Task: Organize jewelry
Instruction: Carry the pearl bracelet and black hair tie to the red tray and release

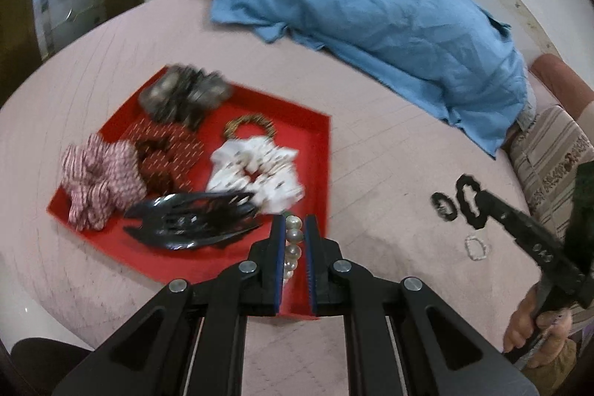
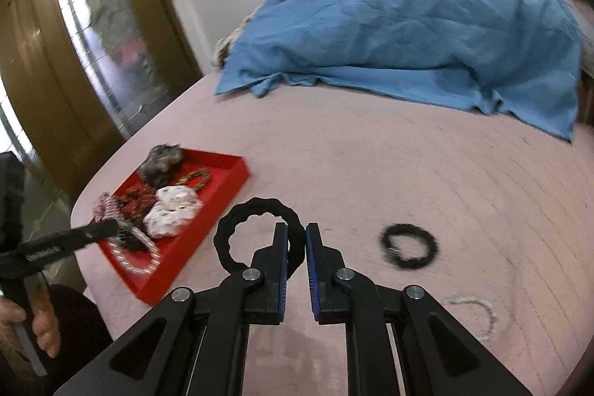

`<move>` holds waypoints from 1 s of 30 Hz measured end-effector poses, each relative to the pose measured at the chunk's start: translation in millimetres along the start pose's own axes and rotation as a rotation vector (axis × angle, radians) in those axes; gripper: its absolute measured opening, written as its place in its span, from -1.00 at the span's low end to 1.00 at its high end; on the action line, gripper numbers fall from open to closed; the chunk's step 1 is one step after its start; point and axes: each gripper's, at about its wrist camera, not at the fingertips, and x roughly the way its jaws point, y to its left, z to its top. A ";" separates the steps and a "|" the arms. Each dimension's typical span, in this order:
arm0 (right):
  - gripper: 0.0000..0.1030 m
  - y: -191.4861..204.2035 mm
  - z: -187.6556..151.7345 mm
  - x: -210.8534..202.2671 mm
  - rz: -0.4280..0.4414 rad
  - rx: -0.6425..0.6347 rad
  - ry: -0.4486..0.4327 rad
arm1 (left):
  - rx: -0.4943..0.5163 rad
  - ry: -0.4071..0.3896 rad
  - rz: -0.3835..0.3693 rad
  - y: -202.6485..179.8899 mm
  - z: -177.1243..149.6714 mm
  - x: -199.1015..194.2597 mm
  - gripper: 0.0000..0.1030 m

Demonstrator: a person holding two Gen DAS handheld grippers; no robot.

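Observation:
My left gripper [image 1: 295,221] is shut on a pearl bracelet [image 1: 292,249] over the near corner of a red tray [image 1: 326,151]. The tray holds several fabric scrunchies, among them a white one [image 1: 256,169], a beaded ring [image 1: 250,126] and a black claw clip [image 1: 193,219]. In the right wrist view my right gripper [image 2: 296,232] is shut on a black hair tie [image 2: 237,229], lifted over the pink bedspread to the right of the tray [image 2: 237,173]. A black bracelet [image 2: 408,246] and a white bead bracelet [image 2: 479,314] lie on the bedspread further right.
A crumpled blue cloth [image 1: 389,13] covers the far side of the bed. A striped cushion [image 1: 549,154] sits at the right edge. A gold-framed door [image 2: 74,43] stands beyond the bed's left edge. A hand [image 1: 534,325] grips the right tool.

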 end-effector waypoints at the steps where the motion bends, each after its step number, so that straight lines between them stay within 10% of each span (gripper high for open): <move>1: -0.80 7.2 0.9 2.1 0.005 -0.012 0.005 | -0.010 0.005 0.004 5.9 -2.0 2.6 -0.82; 26: -0.80 139.6 71.4 175.1 -0.080 -0.264 0.231 | 0.129 -0.074 -0.004 22.5 -26.1 13.0 -0.79; 30: -0.79 140.0 74.1 194.5 -0.125 -0.285 0.261 | 0.144 -0.102 -0.024 18.6 -27.4 6.1 -0.31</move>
